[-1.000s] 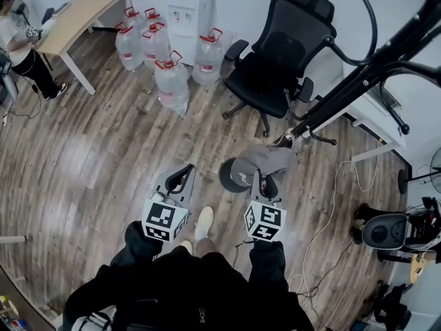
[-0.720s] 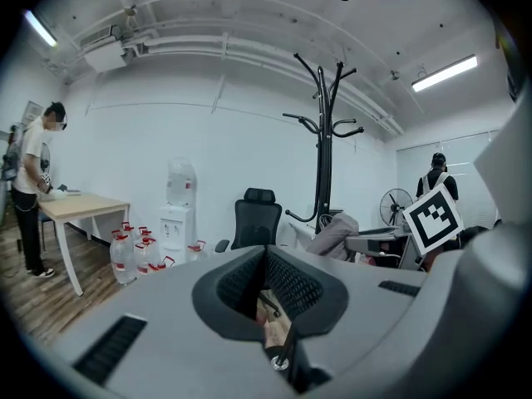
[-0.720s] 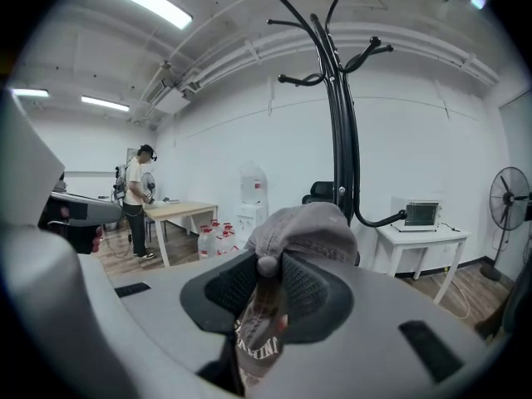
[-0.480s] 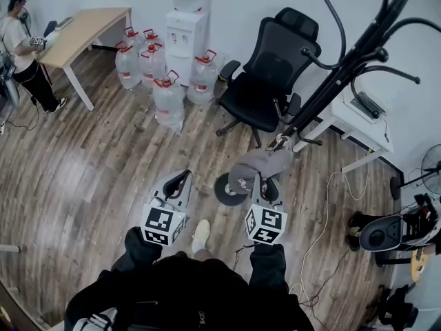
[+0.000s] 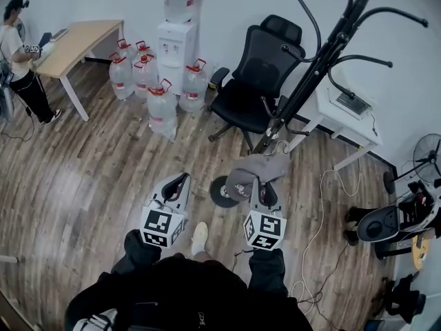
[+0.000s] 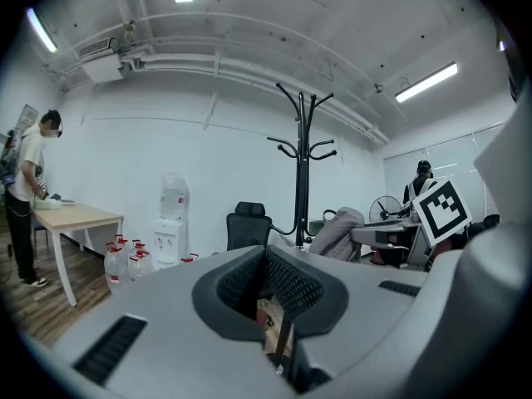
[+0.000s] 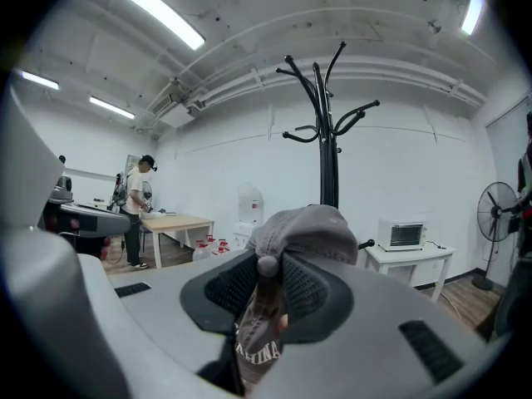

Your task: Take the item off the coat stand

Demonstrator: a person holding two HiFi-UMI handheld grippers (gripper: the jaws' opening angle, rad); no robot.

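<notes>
Lifted since a second ago, your left claw (image 5: 180, 180) is together and empty, while your right claw (image 5: 264, 187) stays clamped on the cap's (image 5: 258, 167) soft crown, clear of the stand (image 5: 313, 67) beyond. It's light and floppy, so take the stiffer brim if it sags.

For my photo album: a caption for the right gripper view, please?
Right gripper shut on a grey cap, black coat stand behind.

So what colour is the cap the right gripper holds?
Greyish taupe cap, pale lettering; the right gripper view shows it best.
</notes>
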